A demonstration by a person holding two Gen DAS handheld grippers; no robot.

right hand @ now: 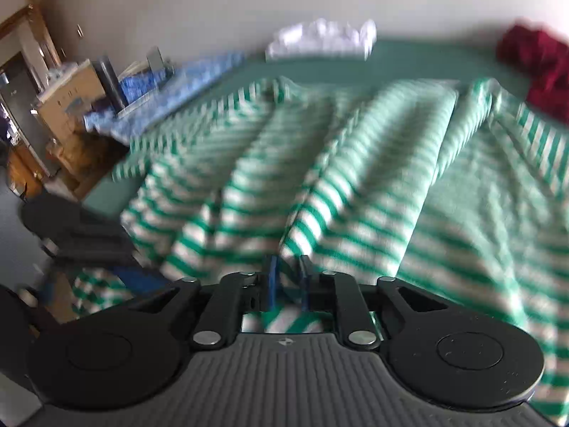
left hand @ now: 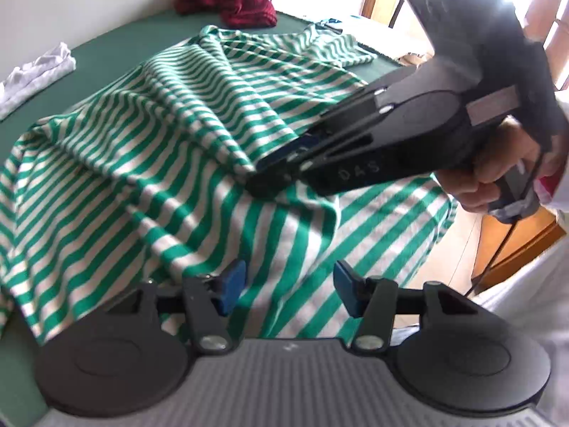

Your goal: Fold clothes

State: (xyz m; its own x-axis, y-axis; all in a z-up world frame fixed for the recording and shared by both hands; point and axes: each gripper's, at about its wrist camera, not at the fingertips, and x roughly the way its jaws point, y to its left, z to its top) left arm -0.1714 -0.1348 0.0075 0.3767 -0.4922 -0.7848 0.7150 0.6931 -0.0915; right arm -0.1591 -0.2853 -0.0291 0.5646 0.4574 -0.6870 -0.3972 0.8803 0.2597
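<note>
Here the green-and-white striped shirt (left hand: 149,149) lies rumpled across the green desk (left hand: 106,53) — its near edge hangs over. The right claw (right hand: 290,281) is clenched on a raised fold; the left claw (left hand: 290,284) hovers released above the cloth.
</note>
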